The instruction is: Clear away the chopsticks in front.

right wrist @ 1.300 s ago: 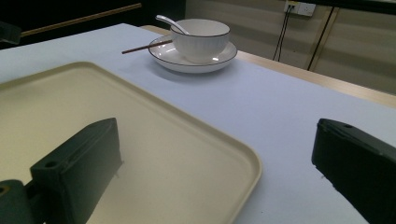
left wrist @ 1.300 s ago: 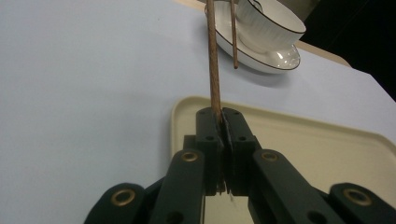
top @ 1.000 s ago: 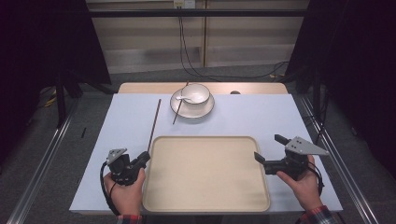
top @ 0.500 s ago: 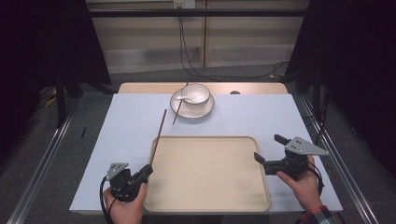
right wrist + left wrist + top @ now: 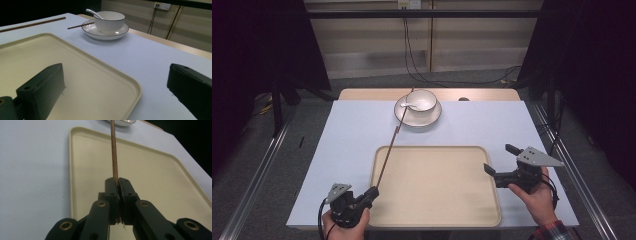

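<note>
Two hand-held grippers work at opposite sides of a cream tray [image 5: 437, 210]. Left hand-held gripper [image 5: 371, 191]: jaws clamped on the near end of a long brown chopstick [image 5: 388, 152], which runs forward along the tray's left rim toward the saucer [image 5: 432, 118]; gripping at the very end probably lets the stick be steered like a pointer. Right hand-held gripper [image 5: 498, 161]: jaws spread wide and empty, poised over the tray's right edge, apparently on standby. Beyond the tray, at the far side of the pale blue tabletop [image 5: 352, 135], a white bowl [image 5: 424, 99] holding a spoon [image 5: 409, 105] stands on the saucer. A second chopstick [image 5: 80, 25] rests its tip on that saucer's rim.
</note>
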Action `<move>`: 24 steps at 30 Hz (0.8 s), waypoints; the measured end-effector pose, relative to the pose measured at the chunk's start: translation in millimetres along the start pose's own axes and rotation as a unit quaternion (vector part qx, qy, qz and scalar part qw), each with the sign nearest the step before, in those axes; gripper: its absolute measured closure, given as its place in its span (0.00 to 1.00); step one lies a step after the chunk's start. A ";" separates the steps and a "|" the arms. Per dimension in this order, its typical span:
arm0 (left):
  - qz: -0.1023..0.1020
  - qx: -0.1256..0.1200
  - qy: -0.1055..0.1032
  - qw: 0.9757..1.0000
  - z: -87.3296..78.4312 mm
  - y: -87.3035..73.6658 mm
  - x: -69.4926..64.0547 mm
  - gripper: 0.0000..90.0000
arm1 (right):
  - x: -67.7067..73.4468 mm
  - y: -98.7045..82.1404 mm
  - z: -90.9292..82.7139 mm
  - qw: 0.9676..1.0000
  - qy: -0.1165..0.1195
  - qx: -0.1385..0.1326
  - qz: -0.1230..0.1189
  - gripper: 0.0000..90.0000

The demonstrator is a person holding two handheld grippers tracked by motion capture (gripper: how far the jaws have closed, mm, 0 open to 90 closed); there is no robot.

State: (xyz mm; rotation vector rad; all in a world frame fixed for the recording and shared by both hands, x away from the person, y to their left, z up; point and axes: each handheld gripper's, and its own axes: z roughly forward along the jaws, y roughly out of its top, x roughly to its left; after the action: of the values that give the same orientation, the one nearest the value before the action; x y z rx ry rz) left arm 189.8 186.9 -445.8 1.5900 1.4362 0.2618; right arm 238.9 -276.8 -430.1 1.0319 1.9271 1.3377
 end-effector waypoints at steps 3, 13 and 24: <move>0.005 0.006 -0.002 1.000 -2.0 -1.1 0.1 0.96 | -0.5 0.1 -0.1 1.000 -0.001 -0.001 0.000 0.01; 0.010 0.023 -0.019 0.999 -2.0 -6.2 -3.1 0.96 | -0.9 0.0 0.6 1.000 -0.001 -0.001 0.001 0.01; 0.024 0.046 -0.026 0.998 -0.9 -11.8 -4.3 0.96 | -1.5 -0.2 1.4 1.000 -0.001 -0.001 0.001 0.01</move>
State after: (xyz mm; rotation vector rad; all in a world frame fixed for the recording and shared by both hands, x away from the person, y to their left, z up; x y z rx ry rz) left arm 180.1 182.0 -452.2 1.6959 1.3880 0.1832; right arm 240.8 -277.4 -430.8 1.0332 1.9238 1.3387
